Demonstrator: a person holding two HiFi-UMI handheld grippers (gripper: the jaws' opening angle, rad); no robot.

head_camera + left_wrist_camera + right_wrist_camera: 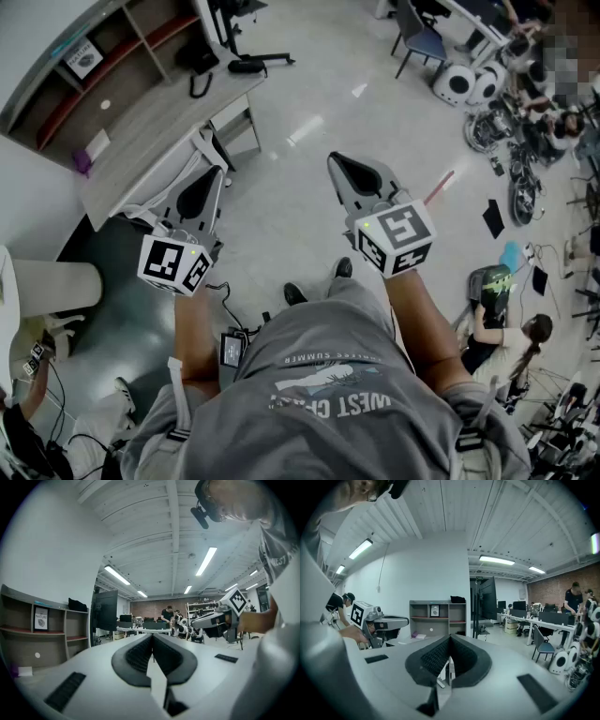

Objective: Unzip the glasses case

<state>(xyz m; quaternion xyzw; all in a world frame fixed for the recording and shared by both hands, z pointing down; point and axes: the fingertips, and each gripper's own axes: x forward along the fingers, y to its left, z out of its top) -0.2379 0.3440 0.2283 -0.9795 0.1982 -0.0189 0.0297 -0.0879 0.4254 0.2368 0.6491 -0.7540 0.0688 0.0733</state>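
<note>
No glasses case shows in any view. Both grippers are held up in the air in front of the person's chest, pointing out over the floor. In the head view my left gripper (214,174) has its jaws pressed together with nothing between them. My right gripper (339,162) is likewise shut and empty. Seen along its own jaws, the left gripper (152,637) has its black pads meeting, and the right gripper (219,620) hangs off to its right. In the right gripper view the right gripper (450,639) is closed too, with the left gripper (377,619) to its left.
A grey desk (159,111) and a shelf unit (89,56) stand at the left. A blue chair (419,39) and white robots (466,82) are at the far right. A person (511,328) sits on the floor at the right among cables and gear.
</note>
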